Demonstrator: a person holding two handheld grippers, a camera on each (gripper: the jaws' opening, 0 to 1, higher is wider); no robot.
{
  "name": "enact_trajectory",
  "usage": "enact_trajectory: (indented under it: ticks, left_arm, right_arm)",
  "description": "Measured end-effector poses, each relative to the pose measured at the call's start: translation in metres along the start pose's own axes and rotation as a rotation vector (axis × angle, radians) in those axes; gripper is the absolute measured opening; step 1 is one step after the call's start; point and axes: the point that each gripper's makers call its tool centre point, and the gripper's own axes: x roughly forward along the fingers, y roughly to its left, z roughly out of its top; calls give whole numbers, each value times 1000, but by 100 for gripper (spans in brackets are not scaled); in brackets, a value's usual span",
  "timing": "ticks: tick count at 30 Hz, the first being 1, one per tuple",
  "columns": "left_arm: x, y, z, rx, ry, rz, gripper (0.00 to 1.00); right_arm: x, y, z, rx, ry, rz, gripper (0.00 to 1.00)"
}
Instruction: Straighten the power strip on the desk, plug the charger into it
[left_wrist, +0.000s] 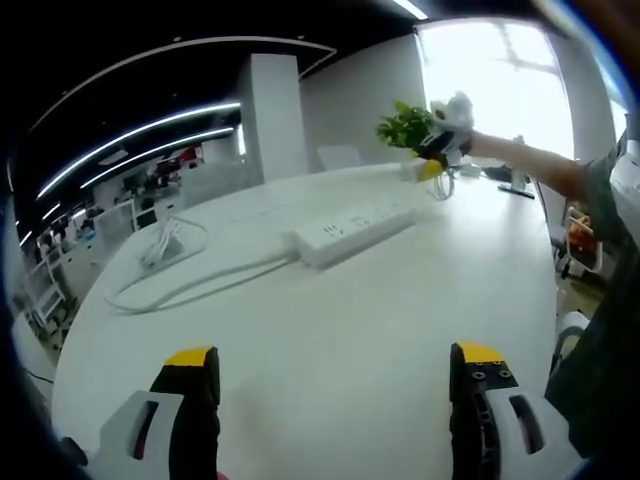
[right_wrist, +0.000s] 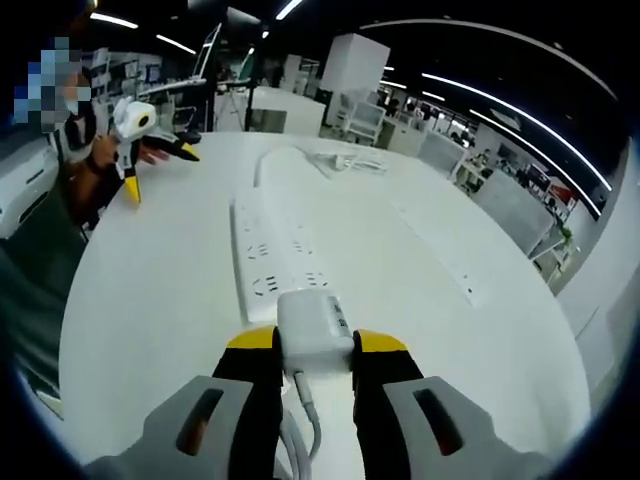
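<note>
Both steps overlap: my right gripper (right_wrist: 305, 345) clenches the charger (right_wrist: 314, 322) just short of the power strip (right_wrist: 270, 255) near the desk (right_wrist: 420, 300) middle, my left gripper (left_wrist: 335, 375) released, so next I line its prongs over a socket.

green plant (left_wrist: 405, 126) far desk edge | white pillar (left_wrist: 272, 115) behind | possibly shelving, left background

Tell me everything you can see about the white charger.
The charger is a small white block with rounded corners, smooth like plastic. The right gripper holds it between its yellow-tipped jaws, just at the near end of the white power strip, not yet plugged in. A white cable hangs from it toward the camera.
</note>
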Motion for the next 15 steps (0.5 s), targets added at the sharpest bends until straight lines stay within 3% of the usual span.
enact_trajectory:
  ticks: [15]
  left_arm:
    - [-3,3,-2,-9,-6,13,99]
  right_arm:
    - [0,8,8,-63,46,15,25]
